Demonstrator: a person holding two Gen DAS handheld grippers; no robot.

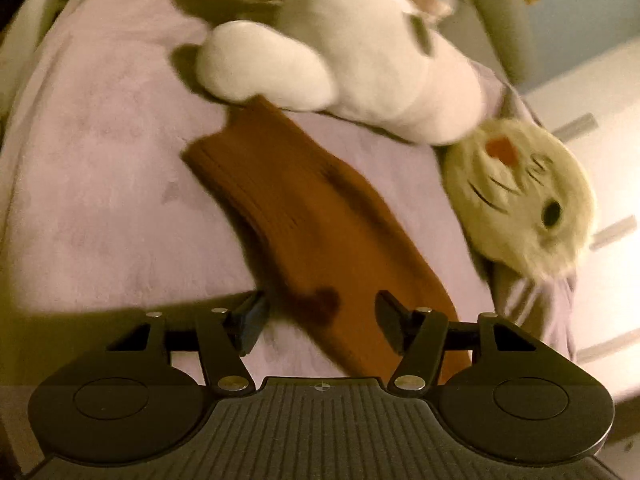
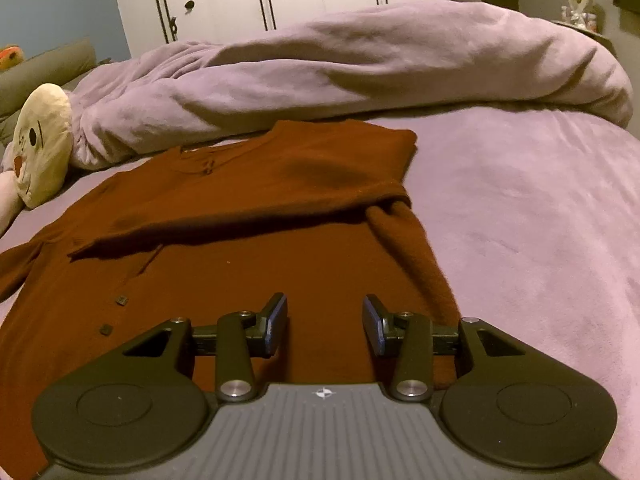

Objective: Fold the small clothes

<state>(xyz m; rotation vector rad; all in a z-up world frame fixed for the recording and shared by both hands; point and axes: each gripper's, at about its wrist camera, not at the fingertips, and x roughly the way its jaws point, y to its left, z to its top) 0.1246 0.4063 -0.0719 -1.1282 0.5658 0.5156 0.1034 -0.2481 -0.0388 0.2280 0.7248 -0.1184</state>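
Both pairs of black fingers stand apart, gripping nothing: the left gripper (image 1: pixel 320 322) hovers over a long rust-brown knit sleeve (image 1: pixel 304 224) lying flat on the lilac bedspread (image 1: pixel 100 168), and the right gripper (image 2: pixel 325 326) hangs above the rust-brown buttoned top (image 2: pixel 248 216), its upper part folded across its body. Just beyond the sleeve lie a white plush toy (image 1: pixel 340 52) and a cream round cat-face cushion (image 1: pixel 520 196); a bunched lilac duvet (image 2: pixel 340 76) lies behind the top.

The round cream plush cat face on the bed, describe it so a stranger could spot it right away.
Start from the lilac bed cover and find the rust-brown knitted top spread on it. Beside the top's outstretched sleeve lies the round cream plush cat face. Unlike the plain white plush toy next to it, it has a red nose and stitched whiskers.
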